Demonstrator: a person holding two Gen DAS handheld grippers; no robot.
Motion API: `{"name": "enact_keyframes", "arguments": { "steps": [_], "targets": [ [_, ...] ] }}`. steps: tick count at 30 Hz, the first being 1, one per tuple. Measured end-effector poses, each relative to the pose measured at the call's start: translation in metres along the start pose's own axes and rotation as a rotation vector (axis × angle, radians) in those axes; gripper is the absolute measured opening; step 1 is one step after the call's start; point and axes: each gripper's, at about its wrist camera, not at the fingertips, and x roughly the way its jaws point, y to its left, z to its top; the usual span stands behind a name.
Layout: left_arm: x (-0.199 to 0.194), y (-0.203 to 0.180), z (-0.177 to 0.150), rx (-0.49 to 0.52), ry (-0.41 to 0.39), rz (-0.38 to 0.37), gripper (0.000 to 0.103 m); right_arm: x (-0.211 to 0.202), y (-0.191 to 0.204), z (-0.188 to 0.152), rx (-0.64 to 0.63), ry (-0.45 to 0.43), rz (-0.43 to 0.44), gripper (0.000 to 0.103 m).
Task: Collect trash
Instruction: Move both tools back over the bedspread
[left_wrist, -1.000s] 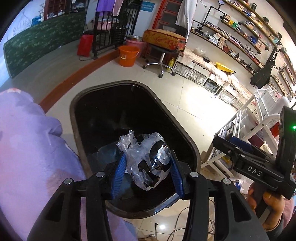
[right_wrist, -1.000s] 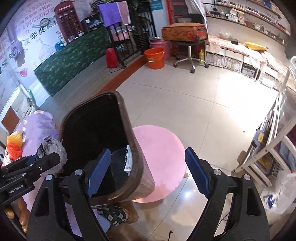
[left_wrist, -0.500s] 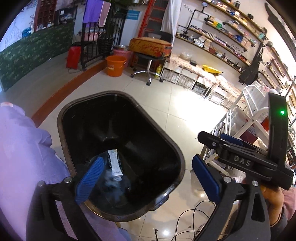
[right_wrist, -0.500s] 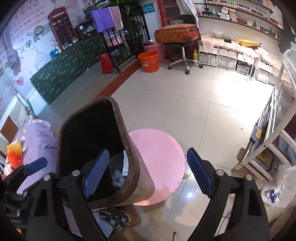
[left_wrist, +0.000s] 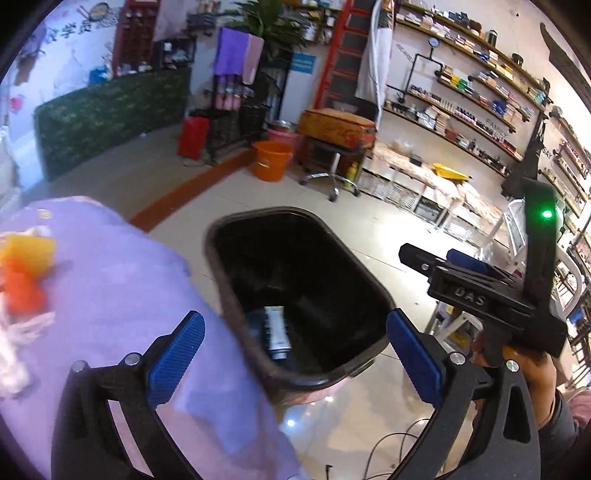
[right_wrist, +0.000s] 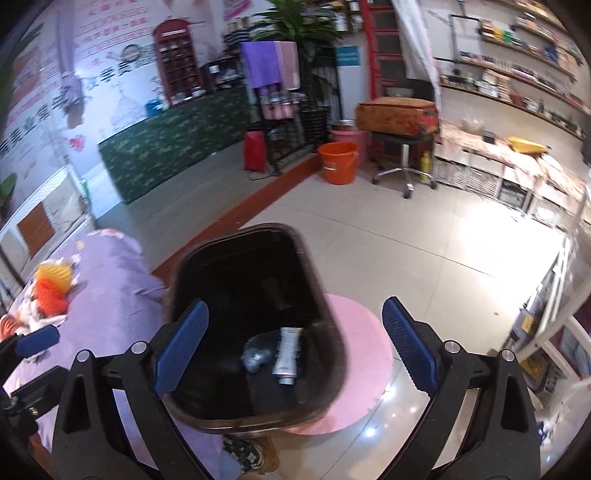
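A black trash bin (left_wrist: 266, 213) (right_wrist: 236, 236) stands on the floor beside a table with a purple cloth (left_wrist: 110, 295) (right_wrist: 114, 295). In the bin lie a white tube (left_wrist: 276, 330) (right_wrist: 289, 350) and a crumpled clear plastic wrapper (right_wrist: 256, 356). My left gripper (left_wrist: 295, 332) hovers over the bin's near rim; its jaws are opening with nothing between them. My right gripper (right_wrist: 295, 314) hangs above the bin, its jaws also opening and empty. Orange and yellow trash (left_wrist: 26, 266) (right_wrist: 51, 288) and white tissue (left_wrist: 11, 350) lie on the cloth.
A round pink stool (right_wrist: 365, 332) touches the bin's right side. Farther back stand an orange bucket (left_wrist: 271, 160) and a swivel stool carrying a suitcase (left_wrist: 336, 125). A white rack (right_wrist: 546, 314) is at the right, and cables (left_wrist: 388, 443) lie on the tiled floor.
My left gripper opened and let go of the clear plastic wrapper, which dropped into the bin. Both grippers rose and drew back from the bin. The right jaws spread a little wider.
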Motion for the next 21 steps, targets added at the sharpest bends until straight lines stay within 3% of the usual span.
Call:
{"name": "enact_keyframes", "arguments": {
  "steps": [6,12,18,21],
  "targets": [
    [-0.043,0.031,-0.026,-0.036,-0.051,0.064,0.097,0.0,0.051,-0.008,-0.085,0.021,0.117,0.094],
    [-0.099,0.068,-0.068,-0.05,-0.121,0.177,0.097,-0.002,0.102,-0.022,-0.162,0.049,0.22,0.094],
    [-0.169,0.122,-0.114,-0.168,-0.191,0.262,0.097,-0.003,0.149,-0.035,-0.239,0.084,0.289,0.094],
    [-0.207,0.156,-0.145,-0.249,-0.17,0.299,0.097,-0.003,0.165,-0.042,-0.276,0.103,0.315,0.094]
  ]
}}
